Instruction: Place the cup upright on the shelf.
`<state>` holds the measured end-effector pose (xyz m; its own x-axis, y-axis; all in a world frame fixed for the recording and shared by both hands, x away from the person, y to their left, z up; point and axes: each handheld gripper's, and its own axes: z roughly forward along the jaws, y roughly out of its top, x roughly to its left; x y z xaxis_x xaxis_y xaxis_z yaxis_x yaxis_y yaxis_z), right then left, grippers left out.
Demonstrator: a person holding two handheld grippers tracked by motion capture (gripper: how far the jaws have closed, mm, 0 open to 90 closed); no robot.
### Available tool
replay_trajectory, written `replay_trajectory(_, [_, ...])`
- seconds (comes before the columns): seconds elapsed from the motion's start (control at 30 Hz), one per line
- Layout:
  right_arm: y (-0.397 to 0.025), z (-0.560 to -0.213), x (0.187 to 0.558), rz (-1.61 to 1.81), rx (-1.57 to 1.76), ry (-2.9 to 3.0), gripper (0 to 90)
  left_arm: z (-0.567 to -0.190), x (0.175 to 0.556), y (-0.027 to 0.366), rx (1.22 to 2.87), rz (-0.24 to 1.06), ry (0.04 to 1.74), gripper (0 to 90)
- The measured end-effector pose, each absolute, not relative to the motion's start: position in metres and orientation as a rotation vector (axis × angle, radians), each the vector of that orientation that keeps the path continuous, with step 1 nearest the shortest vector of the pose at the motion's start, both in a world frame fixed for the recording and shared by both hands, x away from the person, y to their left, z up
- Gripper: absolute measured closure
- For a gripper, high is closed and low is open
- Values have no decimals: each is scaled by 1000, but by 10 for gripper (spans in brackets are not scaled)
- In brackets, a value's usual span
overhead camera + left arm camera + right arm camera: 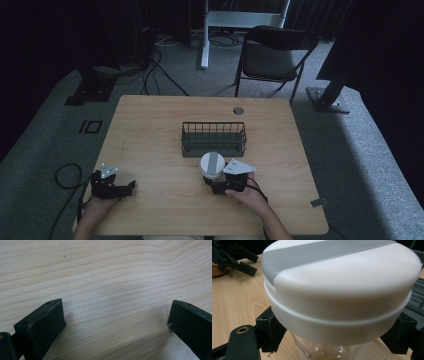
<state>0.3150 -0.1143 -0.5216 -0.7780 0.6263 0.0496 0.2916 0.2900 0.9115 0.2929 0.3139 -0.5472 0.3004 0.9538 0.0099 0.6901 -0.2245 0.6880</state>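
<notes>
A clear bottle with a wide white lid crossed by a grey stripe [213, 164] stands upright near the table's middle, just in front of a dark wire basket [214, 145]. My right gripper [211, 183] is shut on the bottle; in the right gripper view its two black jaws press the clear body [332, 350] from both sides under the lid [342, 290]. My left gripper [129, 188] rests low at the table's front left. It is open, with bare wood between its jaws [117, 315].
The wooden table [150, 130] has a round cable hole [238, 110] at its far edge. A black folding chair [272, 55] and a white stand's leg [205, 35] are on the carpet behind. Cables lie on the floor at the left [67, 175].
</notes>
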Motion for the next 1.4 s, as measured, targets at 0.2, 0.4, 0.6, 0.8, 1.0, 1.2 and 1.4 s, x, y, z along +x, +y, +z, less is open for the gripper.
replay_trajectory(0.2, [-115,-510,314,1469,827,2234,182,-547,293,314,1997,591,1456,12])
replay_trajectory(0.4, [-117,-499,315,1466,846,2201,182,-547,293,314,1995,593,1457,13])
replay_trajectory(0.6, [-121,-486,317,1485,853,2171,182,-547,293,314,1995,593,1458,13])
replay_trajectory(0.8, [-124,-469,322,1502,856,2128,182,-547,293,314,1993,595,1462,13])
replay_trajectory(1.0, [-122,-450,330,1503,848,2089,182,-547,293,314,1992,595,1463,12])
replay_trajectory(1.2, [-117,-436,341,1507,898,2026,182,-547,293,314,1991,595,1463,12])
replay_trajectory(1.4, [-113,-431,355,1485,950,1972,182,-547,293,314,1994,596,1461,13])
